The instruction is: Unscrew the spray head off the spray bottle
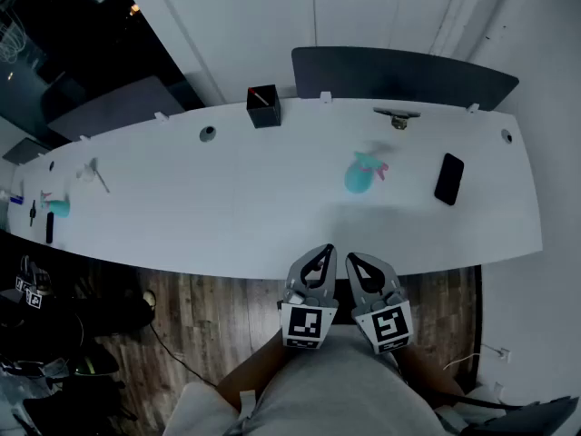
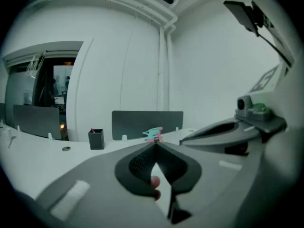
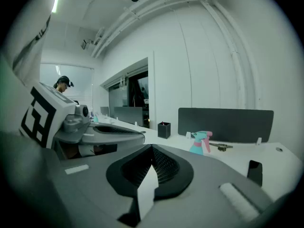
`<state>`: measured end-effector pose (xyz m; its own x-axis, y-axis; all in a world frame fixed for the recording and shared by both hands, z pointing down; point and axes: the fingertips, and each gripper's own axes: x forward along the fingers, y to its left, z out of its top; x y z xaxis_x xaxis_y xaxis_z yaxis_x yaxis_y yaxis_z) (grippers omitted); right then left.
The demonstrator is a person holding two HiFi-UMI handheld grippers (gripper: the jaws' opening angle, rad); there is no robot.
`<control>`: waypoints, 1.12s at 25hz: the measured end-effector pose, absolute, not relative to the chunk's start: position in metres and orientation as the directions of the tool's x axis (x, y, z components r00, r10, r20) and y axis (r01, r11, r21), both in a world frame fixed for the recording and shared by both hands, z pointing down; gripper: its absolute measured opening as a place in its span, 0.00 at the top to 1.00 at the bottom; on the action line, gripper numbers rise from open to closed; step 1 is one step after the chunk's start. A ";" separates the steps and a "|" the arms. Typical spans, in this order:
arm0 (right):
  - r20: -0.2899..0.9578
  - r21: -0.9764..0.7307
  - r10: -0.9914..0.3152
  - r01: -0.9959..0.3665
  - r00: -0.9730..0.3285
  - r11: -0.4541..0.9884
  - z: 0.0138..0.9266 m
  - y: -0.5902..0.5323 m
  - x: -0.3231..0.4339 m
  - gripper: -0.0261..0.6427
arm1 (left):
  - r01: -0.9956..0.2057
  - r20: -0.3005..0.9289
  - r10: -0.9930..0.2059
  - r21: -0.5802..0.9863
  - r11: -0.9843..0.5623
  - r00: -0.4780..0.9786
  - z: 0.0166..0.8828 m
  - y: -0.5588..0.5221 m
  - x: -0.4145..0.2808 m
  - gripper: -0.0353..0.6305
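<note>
A teal spray bottle (image 1: 359,174) with a pink and teal spray head (image 1: 377,167) stands on the white table (image 1: 254,207), right of centre. It also shows in the right gripper view as the spray bottle (image 3: 201,143); in the left gripper view only its spray head (image 2: 154,134) peeks above the jaws. My left gripper (image 1: 320,254) and right gripper (image 1: 357,260) hang side by side at the table's near edge, well short of the bottle. Both are shut with nothing between the fingers.
A black phone (image 1: 448,179) lies right of the bottle, and a small metal object (image 1: 397,116) lies behind it. A black pen holder (image 1: 263,107) stands at the back edge before a dark divider panel (image 1: 399,75). Small items lie at the far left (image 1: 54,207).
</note>
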<state>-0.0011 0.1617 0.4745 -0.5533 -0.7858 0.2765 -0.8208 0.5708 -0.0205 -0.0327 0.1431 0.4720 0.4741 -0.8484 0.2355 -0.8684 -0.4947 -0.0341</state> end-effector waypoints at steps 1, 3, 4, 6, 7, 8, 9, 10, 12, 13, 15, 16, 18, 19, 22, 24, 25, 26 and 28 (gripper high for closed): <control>0.289 -0.018 -0.773 -0.810 -0.565 0.586 0.473 0.153 0.008 0.96 | -0.873 0.252 -0.848 -0.020 -0.487 0.467 0.471 0.135 -0.026 0.94; 0.310 -0.019 -0.750 -0.792 -0.585 0.610 0.471 0.132 0.026 0.96 | -0.884 0.279 -0.849 0.001 -0.467 0.449 0.471 0.116 -0.012 0.94; 0.317 -0.025 -0.742 -0.787 -0.591 0.617 0.473 0.121 0.036 0.96 | -0.890 0.290 -0.851 0.006 -0.456 0.438 0.473 0.105 -0.005 0.94; 0.334 -0.044 -0.731 -0.784 -0.596 0.619 0.482 0.099 0.055 0.96 | -0.898 0.317 -0.850 0.010 -0.441 0.421 0.482 0.085 0.008 0.94; 0.345 -0.057 -0.726 -0.786 -0.594 0.616 0.490 0.090 0.064 0.96 | -0.900 0.337 -0.846 0.009 -0.435 0.413 0.488 0.078 0.012 0.94; 0.357 -0.073 -0.722 -0.788 -0.592 0.611 0.497 0.083 0.070 0.96 | -0.902 0.359 -0.841 0.008 -0.431 0.405 0.494 0.071 0.014 0.94; 0.370 -0.089 -0.718 -0.791 -0.590 0.605 0.505 0.078 0.076 0.96 | -0.905 0.381 -0.835 0.010 -0.426 0.397 0.499 0.066 0.015 0.94; 0.381 -0.103 -0.714 -0.794 -0.588 0.599 0.511 0.073 0.080 0.96 | -0.907 0.401 -0.828 0.012 -0.421 0.391 0.504 0.061 0.015 0.95; 0.401 -0.127 -0.708 -0.800 -0.582 0.586 0.520 0.064 0.087 0.96 | -0.908 0.432 -0.817 0.012 -0.419 0.383 0.511 0.050 0.016 0.94; 0.410 -0.135 -0.705 -0.804 -0.578 0.579 0.523 0.060 0.090 0.96 | -0.906 0.445 -0.810 0.006 -0.424 0.382 0.515 0.045 0.016 0.94; 0.431 -0.145 -0.703 -0.813 -0.566 0.565 0.530 0.053 0.094 0.96 | -0.894 0.469 -0.792 -0.009 -0.447 0.391 0.523 0.033 0.017 0.94; 0.440 -0.143 -0.705 -0.819 -0.556 0.556 0.533 0.049 0.096 0.96 | -0.885 0.478 -0.782 -0.019 -0.465 0.400 0.528 0.026 0.017 0.94; 0.458 -0.135 -0.715 -0.836 -0.529 0.532 0.537 0.043 0.101 0.96 | -0.859 0.500 -0.757 -0.047 -0.509 0.421 0.541 0.013 0.017 0.94; 0.466 -0.134 -0.721 -0.846 -0.513 0.516 0.537 0.041 0.104 0.96 | -0.843 0.517 -0.739 -0.059 -0.535 0.433 0.550 0.010 0.017 0.94; 0.489 -0.126 -0.734 -0.871 -0.470 0.474 0.535 0.039 0.112 0.96 | -0.797 0.582 -0.675 -0.072 -0.599 0.454 0.582 0.000 0.019 0.94; 0.502 -0.107 -0.741 -0.883 -0.446 0.458 0.533 0.035 0.116 0.96 | -0.769 0.613 -0.631 -0.057 -0.636 0.476 0.599 -0.007 0.026 0.51; 0.509 -0.100 -0.743 -0.887 -0.435 0.451 0.533 0.035 0.117 0.96 | -0.759 0.617 -0.615 -0.042 -0.649 0.491 0.605 -0.011 0.030 0.47; 0.516 -0.095 -0.743 -0.890 -0.426 0.445 0.533 0.035 0.117 0.96 | -0.750 0.619 -0.603 -0.033 -0.660 0.504 0.610 -0.014 0.034 0.47; 0.528 -0.094 -0.738 -0.893 -0.420 0.441 0.533 0.034 0.116 0.96 | -0.725 0.622 -0.589 -0.049 -0.687 0.516 0.619 -0.022 0.042 0.44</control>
<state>0.1156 0.0338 0.5334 -0.4197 -0.7382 0.5281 -0.8928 0.4406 -0.0937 0.0424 -0.0223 0.6193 0.5162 -0.5889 0.6218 -0.7246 -0.6874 -0.0495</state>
